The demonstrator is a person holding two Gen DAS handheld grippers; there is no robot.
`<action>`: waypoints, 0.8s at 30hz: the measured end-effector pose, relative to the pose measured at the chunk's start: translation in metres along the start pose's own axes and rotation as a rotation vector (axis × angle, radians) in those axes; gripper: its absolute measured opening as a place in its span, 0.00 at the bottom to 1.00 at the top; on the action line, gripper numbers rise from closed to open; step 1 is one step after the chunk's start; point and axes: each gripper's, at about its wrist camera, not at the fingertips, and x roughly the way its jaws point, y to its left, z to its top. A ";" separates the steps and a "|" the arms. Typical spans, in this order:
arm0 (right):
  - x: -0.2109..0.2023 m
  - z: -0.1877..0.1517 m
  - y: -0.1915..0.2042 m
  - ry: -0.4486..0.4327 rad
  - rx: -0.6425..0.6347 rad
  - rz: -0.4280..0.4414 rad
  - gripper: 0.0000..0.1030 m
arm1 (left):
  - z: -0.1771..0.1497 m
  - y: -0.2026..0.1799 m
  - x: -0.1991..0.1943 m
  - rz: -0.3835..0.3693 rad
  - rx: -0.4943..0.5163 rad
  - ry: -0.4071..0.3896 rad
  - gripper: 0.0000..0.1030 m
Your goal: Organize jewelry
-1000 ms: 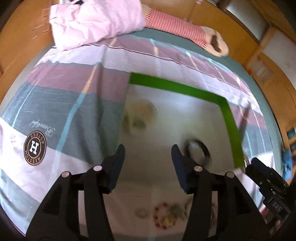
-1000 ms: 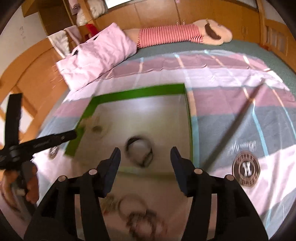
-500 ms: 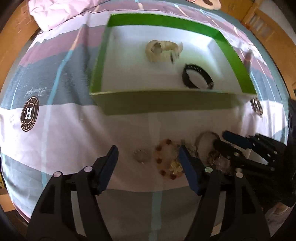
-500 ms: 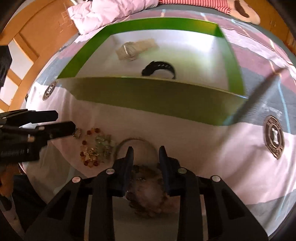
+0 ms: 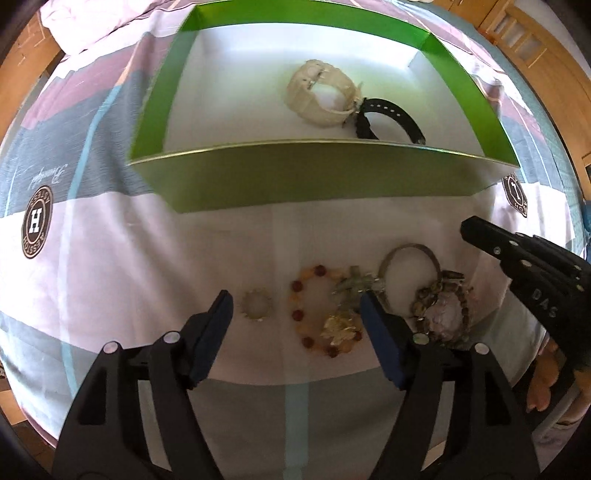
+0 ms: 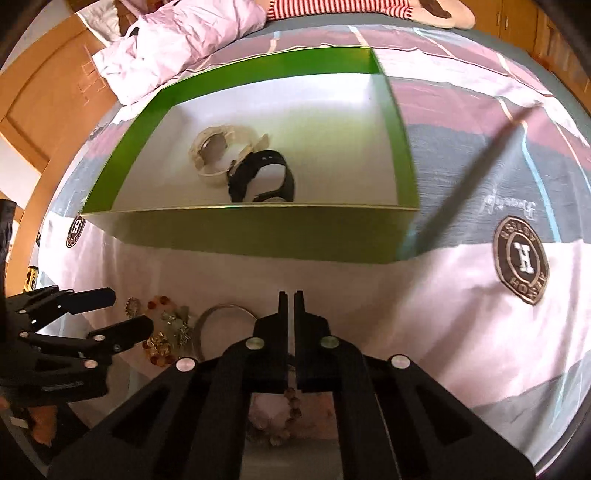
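On my left wrist view, the left gripper (image 5: 295,314) has just been opening; its jaws stand apart over a spiky ring (image 5: 255,305) and a beaded bracelet (image 5: 321,312) on the bedsheet (image 5: 110,295), touching neither. On my right wrist view, the right gripper (image 6: 290,301) has just closed, jaws together on nothing, before the green box (image 6: 258,232) holding a white watch (image 6: 214,155) and black watch (image 6: 266,177)

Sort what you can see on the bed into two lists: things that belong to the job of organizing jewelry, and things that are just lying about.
Belongs to the job:
green box
white watch and black watch, inside the box
amber bead bracelet
small spiky ring
metal bangle
brown bead bracelet

Just lying about:
pink pillow
striped plush toy
bedsheet
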 end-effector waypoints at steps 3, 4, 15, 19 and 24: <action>-0.004 -0.003 -0.005 0.022 -0.014 -0.056 0.09 | 0.001 -0.007 0.007 0.009 0.011 0.011 0.72; -0.005 -0.005 -0.007 0.035 -0.018 -0.068 0.11 | 0.002 -0.009 0.009 0.009 0.011 0.013 0.73; 0.011 -0.040 0.003 0.195 -0.177 -0.042 0.46 | 0.011 -0.017 0.015 -0.015 0.001 0.007 0.76; 0.010 -0.041 0.014 0.162 -0.238 -0.081 0.11 | 0.011 -0.022 0.019 -0.007 0.017 0.008 0.76; -0.005 -0.033 0.002 0.094 -0.178 -0.055 0.07 | 0.012 -0.029 0.019 -0.031 0.022 0.000 0.34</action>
